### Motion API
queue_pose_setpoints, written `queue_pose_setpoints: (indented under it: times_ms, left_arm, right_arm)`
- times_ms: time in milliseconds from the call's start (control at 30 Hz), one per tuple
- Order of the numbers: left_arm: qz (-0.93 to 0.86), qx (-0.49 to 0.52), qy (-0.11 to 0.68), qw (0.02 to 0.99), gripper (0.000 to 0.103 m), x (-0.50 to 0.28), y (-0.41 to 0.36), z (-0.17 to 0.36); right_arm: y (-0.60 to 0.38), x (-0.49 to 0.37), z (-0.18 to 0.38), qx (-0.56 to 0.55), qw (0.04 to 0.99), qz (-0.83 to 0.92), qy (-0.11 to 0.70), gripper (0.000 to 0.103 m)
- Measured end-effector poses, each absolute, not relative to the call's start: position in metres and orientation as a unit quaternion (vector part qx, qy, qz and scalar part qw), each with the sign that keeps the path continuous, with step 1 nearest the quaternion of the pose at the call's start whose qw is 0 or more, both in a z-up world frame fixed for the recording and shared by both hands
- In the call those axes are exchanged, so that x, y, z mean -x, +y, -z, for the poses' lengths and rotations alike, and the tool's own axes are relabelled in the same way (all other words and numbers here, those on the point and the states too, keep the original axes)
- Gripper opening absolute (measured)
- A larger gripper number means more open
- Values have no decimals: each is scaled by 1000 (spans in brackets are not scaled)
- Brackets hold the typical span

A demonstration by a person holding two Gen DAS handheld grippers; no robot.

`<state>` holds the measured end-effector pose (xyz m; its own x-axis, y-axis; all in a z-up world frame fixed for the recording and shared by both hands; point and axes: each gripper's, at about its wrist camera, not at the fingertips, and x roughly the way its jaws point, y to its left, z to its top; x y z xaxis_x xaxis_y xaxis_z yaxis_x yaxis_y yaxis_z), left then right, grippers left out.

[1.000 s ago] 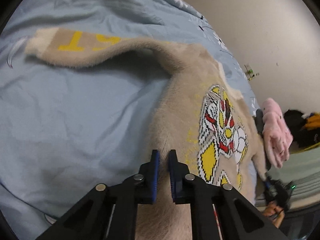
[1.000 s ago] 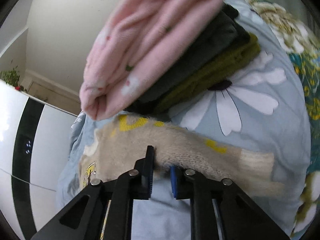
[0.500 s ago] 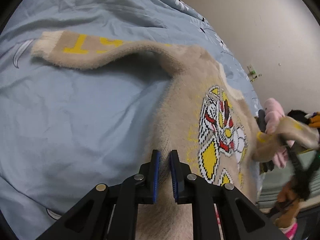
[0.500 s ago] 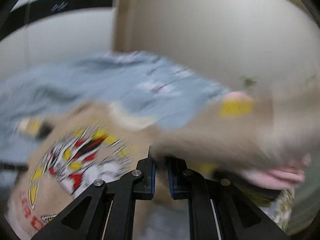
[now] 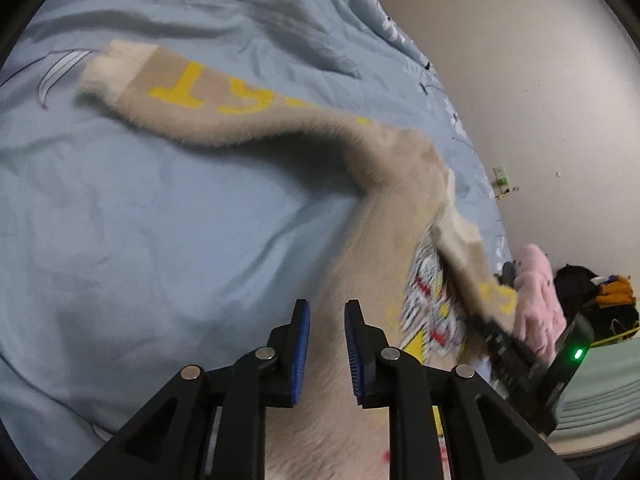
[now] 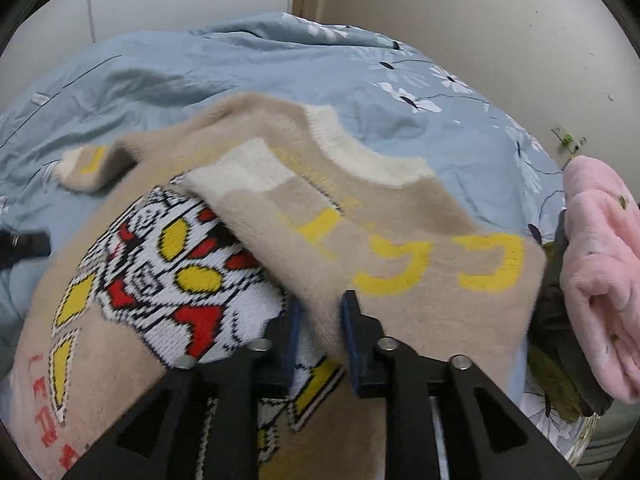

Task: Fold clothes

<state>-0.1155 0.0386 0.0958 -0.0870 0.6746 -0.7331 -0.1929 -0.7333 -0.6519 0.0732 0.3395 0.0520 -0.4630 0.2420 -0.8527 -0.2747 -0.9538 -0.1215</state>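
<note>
Right claw [image 6: 317, 320] pinches the near edge of the sweater's right sleeve [image 6: 384, 248], fabric between its jaws. That sleeve lies folded across the chest, over the knit figure [image 6: 168, 264], cuff pointing away and left toward the collar [image 6: 360, 152].

Left claw [image 5: 325, 344] hovers over the sweater [image 5: 384, 240] body, narrow gap, nothing clearly gripped.

The other sleeve [image 5: 208, 100] lies flat on the blue bed cover [image 5: 140, 240], long axis running up and left from the left claw, cuff at the far end. Left claw is nearer; probably that sleeve folds in next.

Pink folded garment [image 6: 600, 264] sits just beside the sweater on its right.
</note>
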Motion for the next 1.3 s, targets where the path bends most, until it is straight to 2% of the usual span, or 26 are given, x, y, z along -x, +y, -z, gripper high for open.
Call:
queue_pose_setpoints:
  times_ms: [67, 100, 133, 200, 333, 500, 600, 700, 733, 767, 833, 1067, 1300]
  left_arm:
    - [-707, 594, -200, 327, 27, 119, 54, -108]
    - [-706, 591, -197, 337, 33, 120, 64, -113]
    - [-704, 588, -194, 349, 44, 120, 74, -118]
    - [-693, 586, -184, 377, 57, 120, 103, -126]
    - [-684, 599, -145, 390, 60, 122, 160, -123]
    - [-669, 629, -138, 370, 60, 129, 205, -98]
    - [-669, 634, -147, 359, 57, 130, 219, -91]
    - [-677, 634, -123, 353, 24, 127, 232, -89]
    - [-679, 635, -111, 351, 21, 126, 237, -88]
    - [-685, 631, -100, 349, 11, 124, 241, -88]
    - [-698, 621, -80, 349, 10, 122, 245, -91]
    - [-771, 514, -97, 363, 9, 141, 215, -145]
    - [-752, 565, -90, 327, 9, 162, 203, -99]
  right_arm:
    - [336, -79, -58, 487, 123, -864, 30, 43]
    - [334, -82, -62, 479, 107, -870, 39, 48]
    - [332, -85, -67, 471, 103, -875, 41, 51]
    - [331, -90, -75, 456, 108, -883, 42, 52]
    - [345, -106, -85, 433, 136, -888, 72, 55]
    - [372, -126, -83, 439, 155, -877, 123, 55]
    - [386, -132, -78, 445, 150, -869, 153, 55]
    - [396, -135, -74, 446, 137, -865, 185, 55]
    - [398, -136, -73, 446, 133, -864, 193, 55]
    - [399, -137, -72, 445, 129, -863, 201, 55]
    - [399, -140, -76, 438, 126, -867, 201, 55]
    - [406, -145, -88, 406, 125, -882, 202, 56]
    - [408, -120, -82, 418, 107, -878, 206, 56]
